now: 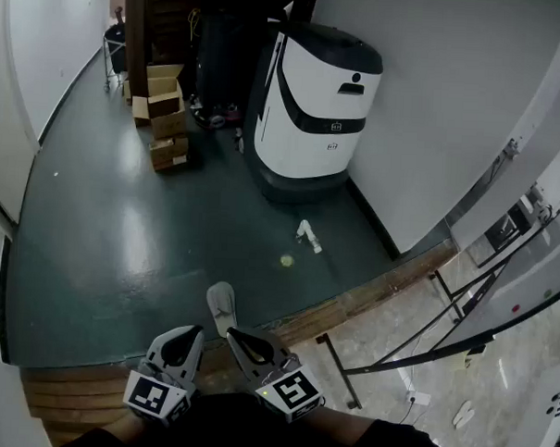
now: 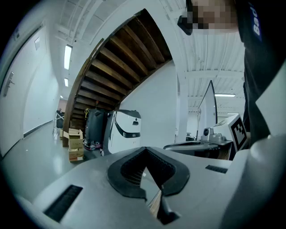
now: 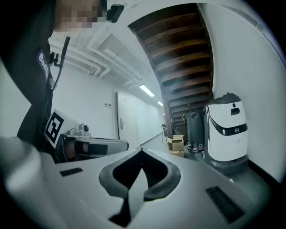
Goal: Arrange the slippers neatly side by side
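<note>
Standing by the wall, a white-and-black wheeled machine (image 1: 313, 99) shows in every view, with brown cardboard boxes (image 1: 166, 111) stacked near it. The left gripper (image 1: 190, 333) and right gripper (image 1: 234, 335) are both closed and empty. Only the head view shows one pale grey slipper (image 1: 221, 305), on the dark green floor (image 1: 121, 248).

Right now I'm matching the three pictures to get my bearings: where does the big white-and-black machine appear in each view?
Head view: the white-and-black machine stands at upper centre, against the wall.
Left gripper view: it is left of centre, at mid-height.
Right gripper view: it is at the right, by the wall.
Shared landmark: the cardboard boxes, stacked to its left in every view.
</note>
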